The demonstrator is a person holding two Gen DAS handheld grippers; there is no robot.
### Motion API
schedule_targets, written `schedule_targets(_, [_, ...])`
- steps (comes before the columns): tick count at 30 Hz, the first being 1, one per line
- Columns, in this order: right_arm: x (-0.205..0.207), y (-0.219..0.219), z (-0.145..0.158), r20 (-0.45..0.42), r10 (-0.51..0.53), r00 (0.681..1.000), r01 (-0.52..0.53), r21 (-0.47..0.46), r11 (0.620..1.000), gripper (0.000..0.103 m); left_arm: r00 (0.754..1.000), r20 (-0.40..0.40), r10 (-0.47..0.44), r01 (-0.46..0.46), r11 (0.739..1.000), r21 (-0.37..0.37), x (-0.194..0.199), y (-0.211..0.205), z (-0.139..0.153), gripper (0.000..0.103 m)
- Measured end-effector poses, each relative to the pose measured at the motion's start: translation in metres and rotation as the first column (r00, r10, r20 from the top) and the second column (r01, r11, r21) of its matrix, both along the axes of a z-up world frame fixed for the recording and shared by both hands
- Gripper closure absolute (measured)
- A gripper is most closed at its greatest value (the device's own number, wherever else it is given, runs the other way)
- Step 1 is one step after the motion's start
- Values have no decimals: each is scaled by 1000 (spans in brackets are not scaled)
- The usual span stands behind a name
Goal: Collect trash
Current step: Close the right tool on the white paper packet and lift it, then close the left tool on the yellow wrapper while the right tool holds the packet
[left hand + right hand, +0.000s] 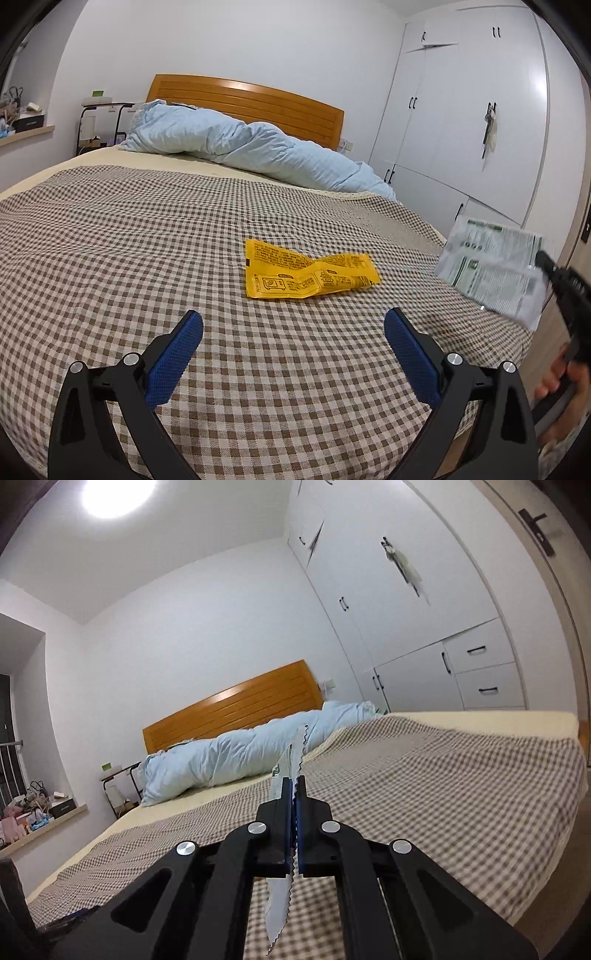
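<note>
L to R, left wrist view: shelf point(22, 129) at far left w/ a dark box point(29, 120) & clutter on it, contents not readable. Left gripper point(293, 332) over the checked bedspread point(110, 240), fingers spread wide, nothing btwn them. Yellow wrapper point(306, 275) lies flat mid-bed, just ahead of the fingers, apart from them. Blue duvet point(240, 144) bunched by the headboard point(251, 99). Right gripper point(294, 781) at bed's right edge, fingers clamped tight on the white-green wrapper point(491, 266), lifted off the bed. No bin or bag in view.
</note>
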State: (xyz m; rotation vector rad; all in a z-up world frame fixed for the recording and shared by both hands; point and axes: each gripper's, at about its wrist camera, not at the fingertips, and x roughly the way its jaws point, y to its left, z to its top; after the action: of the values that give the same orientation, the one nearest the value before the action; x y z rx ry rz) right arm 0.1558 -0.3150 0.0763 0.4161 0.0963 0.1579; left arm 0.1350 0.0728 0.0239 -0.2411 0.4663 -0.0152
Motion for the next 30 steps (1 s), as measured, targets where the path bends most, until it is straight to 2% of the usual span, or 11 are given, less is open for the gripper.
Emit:
schedule_targets(10, [26, -38, 6, 11, -85, 996, 85, 9, 996, 101, 1000, -11, -17, 18, 998, 62, 15, -16, 3, 8])
schedule_targets(14, [36, -58, 0, -15, -118, 993, 118, 47, 992, 101, 999, -43, -26, 32, 986, 164, 32, -32, 5, 8])
schedule_targets(16, [37, -65, -2, -20, -137, 990, 138, 50, 989, 101, 997, -69, -33, 48, 972, 232, 43, -41, 6, 8])
schedule_targets(19, [39, -77, -5, -34, -151, 988, 153, 68, 986, 101, 995, -91, -49, 74, 953, 293, 60, -48, 7, 8])
schedule_targets(21, [39, -86, -6, -38, -165, 985, 168, 75, 983, 101, 991, -115, -64, 100, 933, 346, 73, -53, 9, 8])
schedule_targets(23, [37, -94, -7, -40, -182, 982, 185, 84, 979, 101, 981, -175, -87, 151, 906, 396, 93, -59, 10, 8])
schedule_targets(28, [37, -109, -7, -47, -212, 976, 215, 103, 971, 101, 952, -287, -107, 232, 864, 447, 134, -72, 7, 8])
schedule_targets(30, [36, -114, -8, -51, -217, 975, 221, 120, 968, 101, 927, -360, -109, 274, 852, 446, 151, -77, -4, 8])
